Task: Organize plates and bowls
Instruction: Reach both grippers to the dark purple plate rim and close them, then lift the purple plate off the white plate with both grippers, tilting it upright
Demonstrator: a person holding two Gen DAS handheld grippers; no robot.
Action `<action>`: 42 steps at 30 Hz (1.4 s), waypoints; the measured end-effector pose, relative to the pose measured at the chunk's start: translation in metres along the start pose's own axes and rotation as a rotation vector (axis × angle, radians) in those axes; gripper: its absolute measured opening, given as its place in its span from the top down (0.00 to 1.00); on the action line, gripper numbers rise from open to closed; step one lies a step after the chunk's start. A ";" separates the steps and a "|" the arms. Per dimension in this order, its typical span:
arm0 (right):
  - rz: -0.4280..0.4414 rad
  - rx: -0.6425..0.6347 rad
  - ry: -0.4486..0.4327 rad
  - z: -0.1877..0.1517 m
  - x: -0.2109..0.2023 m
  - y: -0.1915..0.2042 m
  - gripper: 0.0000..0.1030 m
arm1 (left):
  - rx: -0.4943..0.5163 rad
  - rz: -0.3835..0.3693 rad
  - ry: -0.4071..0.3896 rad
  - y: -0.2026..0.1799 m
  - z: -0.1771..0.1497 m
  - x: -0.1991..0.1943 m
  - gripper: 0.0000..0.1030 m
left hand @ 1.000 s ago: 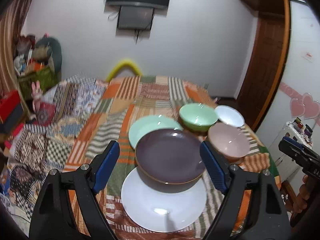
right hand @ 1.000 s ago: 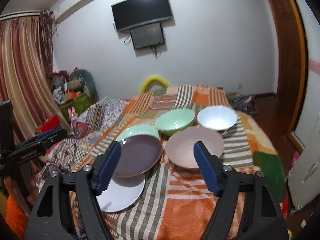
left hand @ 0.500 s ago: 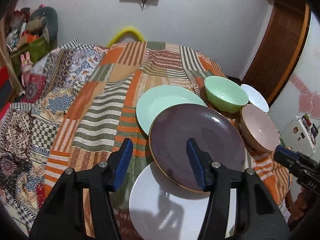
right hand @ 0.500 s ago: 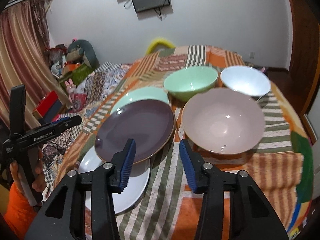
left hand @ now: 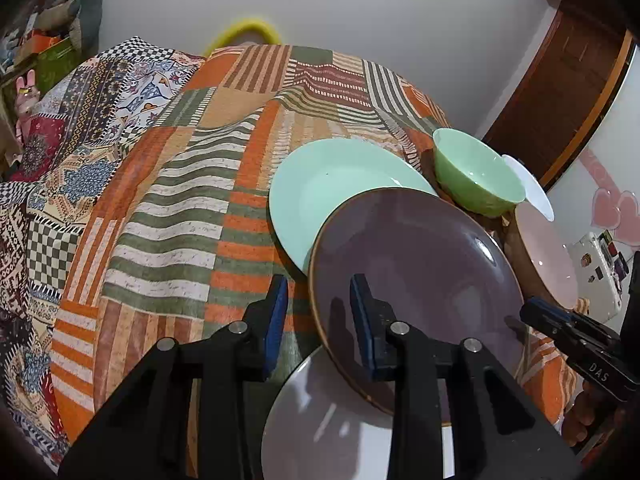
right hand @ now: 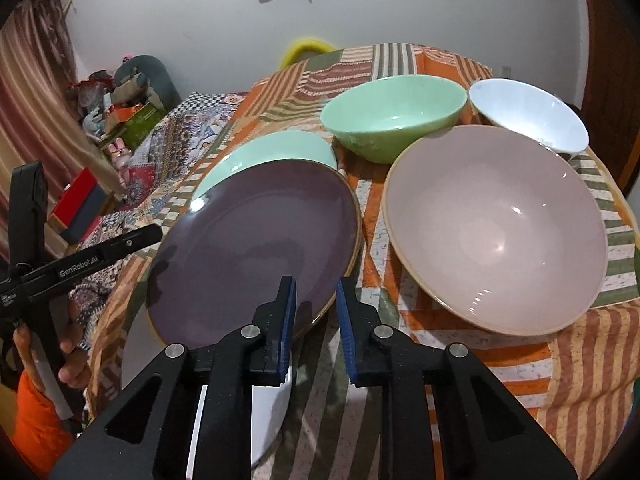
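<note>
From the left wrist camera, the left gripper [left hand: 319,312] has dropped closer to the dishes than it was half a second ago, and its blue-padded fingers [left hand: 277,312] have drawn much nearer each other. The jaws stand partly apart, straddling the near left rim of the purple plate [left hand: 416,280]: one pad lies outside the rim over the striped patchwork cloth [left hand: 180,216], the other over the plate's face. Whether the pads touch the rim cannot be told. The purple plate overlaps the mint plate [left hand: 320,184] on its far left and the white plate [left hand: 320,432] on its near side. The green bowl [left hand: 476,176] sits far right, the white bowl [left hand: 530,188] just behind it, the pink bowl [left hand: 548,252] to the right. The right gripper [left hand: 576,336] enters at the right edge.

From the right wrist camera, the right gripper [right hand: 316,316] has likewise come lower and narrowed since the earlier frame. Its fingers sit slightly apart on either side of the purple plate's [right hand: 256,248] near right rim; contact is unclear. The pink bowl [right hand: 496,228] lies just right of the jaws, the green bowl [right hand: 394,116] and white bowl [right hand: 528,116] farther off, the mint plate [right hand: 276,152] behind the purple one. The left gripper [right hand: 108,250] shows at the left.
</note>
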State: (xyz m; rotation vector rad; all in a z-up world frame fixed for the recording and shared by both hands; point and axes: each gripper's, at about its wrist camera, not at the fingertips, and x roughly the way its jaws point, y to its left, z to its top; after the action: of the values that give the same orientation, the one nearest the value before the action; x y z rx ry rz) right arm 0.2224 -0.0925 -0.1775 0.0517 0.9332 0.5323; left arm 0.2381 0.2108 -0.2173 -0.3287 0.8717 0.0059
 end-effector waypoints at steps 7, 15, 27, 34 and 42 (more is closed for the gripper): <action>-0.020 -0.001 -0.007 0.003 -0.001 0.000 0.82 | -0.007 0.006 0.043 0.003 0.004 0.019 0.79; -0.029 0.000 0.012 0.009 0.011 0.000 0.82 | 0.018 -0.006 0.058 0.007 0.004 0.020 0.82; -0.036 -0.043 0.020 0.013 0.016 0.007 0.83 | 0.039 -0.013 0.072 0.013 0.001 0.015 0.82; -0.018 -0.066 0.031 0.004 0.007 0.008 0.83 | 0.037 -0.018 0.084 0.010 -0.013 0.001 0.82; 0.010 -0.098 0.056 0.000 0.008 0.008 0.83 | 0.033 -0.017 0.111 0.012 -0.024 0.003 0.82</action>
State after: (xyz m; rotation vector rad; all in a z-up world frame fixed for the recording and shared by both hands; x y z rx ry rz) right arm 0.2230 -0.0817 -0.1813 -0.0473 0.9609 0.5901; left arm 0.2203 0.2153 -0.2367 -0.3077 0.9781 -0.0423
